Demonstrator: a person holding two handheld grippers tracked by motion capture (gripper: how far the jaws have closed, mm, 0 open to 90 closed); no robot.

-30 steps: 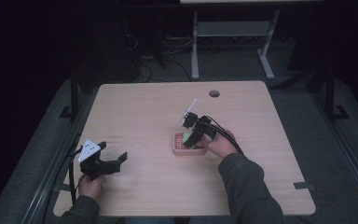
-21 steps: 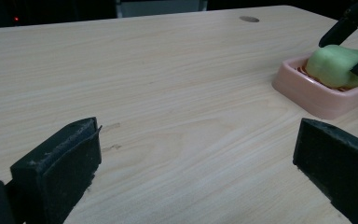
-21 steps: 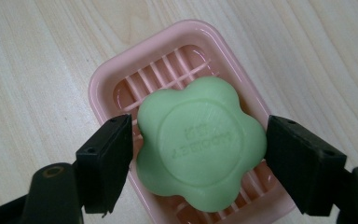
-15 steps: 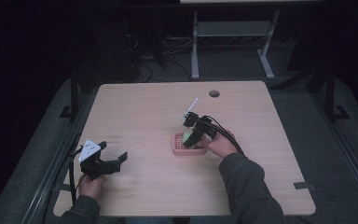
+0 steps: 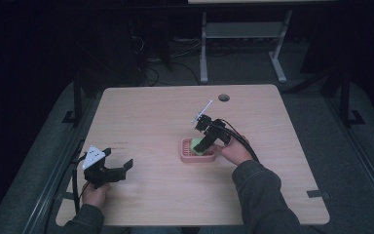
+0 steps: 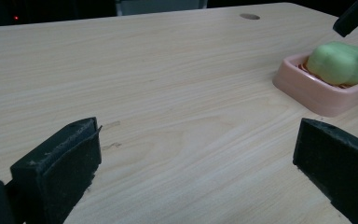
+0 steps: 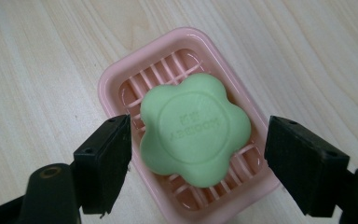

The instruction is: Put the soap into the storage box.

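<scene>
Straddling the green soap (image 7: 195,129), the right gripper (image 7: 198,154) gapes, touching nothing.

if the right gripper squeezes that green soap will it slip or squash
The soap looks like a firm moulded bar, its stamped lettering crisp, so it probably won't squash. Its smooth, rounded lobes give the flat fingers little to bite on, so it might twist or slip. It lies loose on the ribs of the light-looking pink dish, which may shift if nudged.

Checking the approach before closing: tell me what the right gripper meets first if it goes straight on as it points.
Most likely the green soap, lying in the pink dish between the right gripper's open jaws.
</scene>
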